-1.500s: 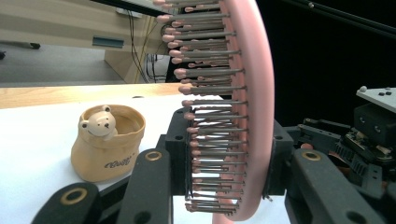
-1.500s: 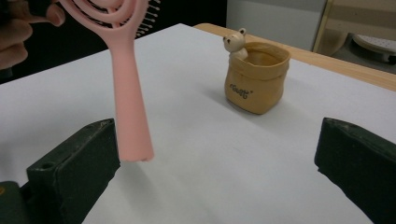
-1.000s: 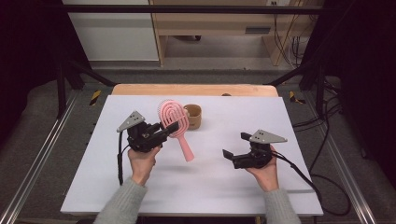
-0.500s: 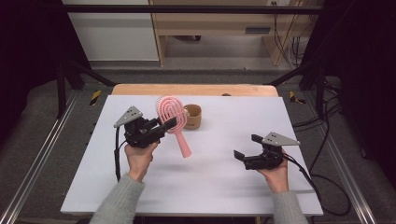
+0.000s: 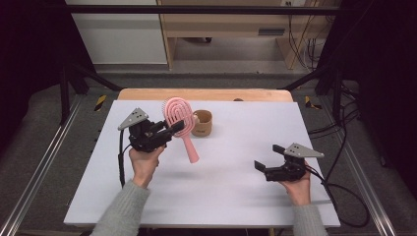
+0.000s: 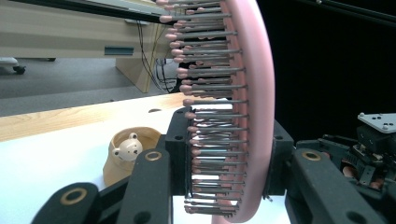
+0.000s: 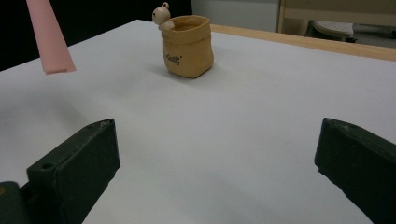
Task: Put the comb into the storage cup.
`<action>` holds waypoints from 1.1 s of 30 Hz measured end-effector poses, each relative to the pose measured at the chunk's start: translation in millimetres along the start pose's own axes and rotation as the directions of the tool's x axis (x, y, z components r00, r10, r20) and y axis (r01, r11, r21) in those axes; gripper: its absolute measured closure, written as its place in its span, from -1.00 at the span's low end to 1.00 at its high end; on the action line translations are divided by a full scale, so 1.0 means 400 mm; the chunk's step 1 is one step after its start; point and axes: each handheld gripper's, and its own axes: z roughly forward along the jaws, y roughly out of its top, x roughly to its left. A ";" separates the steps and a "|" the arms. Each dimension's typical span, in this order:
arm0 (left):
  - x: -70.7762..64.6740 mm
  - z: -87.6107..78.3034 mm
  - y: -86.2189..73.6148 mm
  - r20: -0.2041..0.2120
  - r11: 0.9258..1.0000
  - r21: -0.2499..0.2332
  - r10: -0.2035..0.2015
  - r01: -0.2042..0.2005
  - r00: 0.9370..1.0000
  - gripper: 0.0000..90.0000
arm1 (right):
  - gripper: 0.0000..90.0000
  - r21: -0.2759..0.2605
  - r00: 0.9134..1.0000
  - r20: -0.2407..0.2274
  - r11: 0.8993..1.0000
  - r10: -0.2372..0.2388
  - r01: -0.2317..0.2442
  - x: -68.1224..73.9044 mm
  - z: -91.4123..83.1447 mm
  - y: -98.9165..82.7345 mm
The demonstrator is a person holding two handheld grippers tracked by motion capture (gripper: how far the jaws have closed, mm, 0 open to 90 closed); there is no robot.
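- High view puts the left gripper (image 5: 174, 129) over the rear left part of the white worktop (image 5: 231, 191), jaws clenched on the head of a pink hairbrush (image 5: 178, 119). The brush is lifted clear of the surface, with its handle hanging down and forward.
- Left gripper view shows one pad on the bristle (image 6: 212, 140) side and the other on the smooth back. Bristles give under pressure, so my judgement is that the brush could twist or slide in the grip if the hand turns sharply.
- A small tan pot with a bear figure (image 5: 202, 123) stands just beside the brush, toward the rear edge. It looks light and narrow-based; a swing of the dangling handle, or a lowering that is off line, could knock it over or push it toward the wooden strip at the back.
- If the handle is meant for the pot, the risk is catching its rim, since the handle end (image 7: 46, 42) hangs off to one side of the pot in the right gripper view.
- Right gripper (image 5: 268, 158) sits low near the front right corner, jaws released and wide apart with nothing between them. It is well apart from the pot, so it could not steady it quickly if the pot tipped.
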 end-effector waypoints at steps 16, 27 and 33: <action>0.003 0.015 0.033 -0.004 0.999 0.020 0.025 -0.025 1.000 0.40 | -0.99 0.018 1.000 0.006 1.000 -0.007 0.007 -0.011 -0.005 -0.017; 0.007 0.028 0.063 -0.020 0.999 0.031 0.045 -0.044 0.999 0.40 | -1.00 0.018 1.000 0.005 1.000 -0.013 0.013 -0.015 -0.008 -0.022; 0.013 0.036 0.076 -0.029 0.998 0.033 0.049 -0.048 0.998 0.40 | -0.99 0.017 1.000 0.005 1.000 -0.014 0.014 -0.015 -0.008 -0.023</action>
